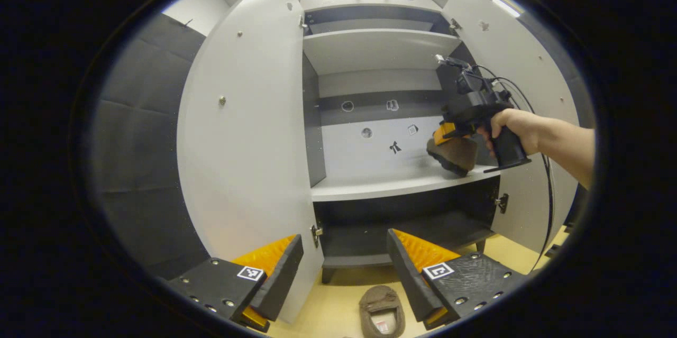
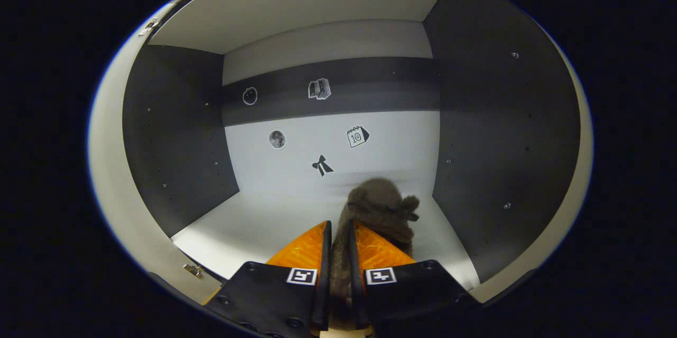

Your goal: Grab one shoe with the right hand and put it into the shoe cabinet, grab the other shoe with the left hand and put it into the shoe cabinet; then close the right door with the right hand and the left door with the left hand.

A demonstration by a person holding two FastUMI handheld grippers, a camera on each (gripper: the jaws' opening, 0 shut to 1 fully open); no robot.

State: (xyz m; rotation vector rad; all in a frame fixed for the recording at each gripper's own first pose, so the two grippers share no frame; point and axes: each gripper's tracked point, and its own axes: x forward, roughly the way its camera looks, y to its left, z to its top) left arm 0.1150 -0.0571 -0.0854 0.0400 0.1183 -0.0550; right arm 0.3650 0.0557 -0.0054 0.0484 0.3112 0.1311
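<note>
a: right gripper (image 2: 338, 253), jaws pressed on the brown shoe (image 2: 383, 211), fuzzy heel end pinched between the two fingers (image 2: 304, 248).
b: and seen from the left gripper view?
a: same right gripper (image 1: 441, 137) far off, gripped by a hand (image 1: 510, 126), bare forearm reaching in from the right. shoe (image 1: 452, 154) tilted, toe dipping toward the front edge of the middle shelf (image 1: 381, 182). touching the shelf or just above it, hard to tell.
b: inside the compartment?
a: pale shelf floor (image 2: 264, 221) under the shoe, dark side walls (image 2: 502, 131) left and right, pale back panel (image 2: 338, 153) with a dark band and a few small stickers. shoe sitting toward the right wall.
b: left gripper?
a: left gripper (image 1: 344, 269), jaws spread wide, nothing between them. hovering low in front of the shoe cabinet (image 1: 370, 52).
b: second shoe?
a: other shoe (image 1: 382, 310) down on the yellowish floor (image 1: 328, 311), opening up, just in front of the cabinet's bottom edge, between the spread fingers (image 1: 264, 258).
b: doors?
a: left door (image 1: 248, 131) swung wide open, right door (image 1: 518, 57) open too, both pale. grey padded wall (image 1: 143, 142) beyond the left door.
</note>
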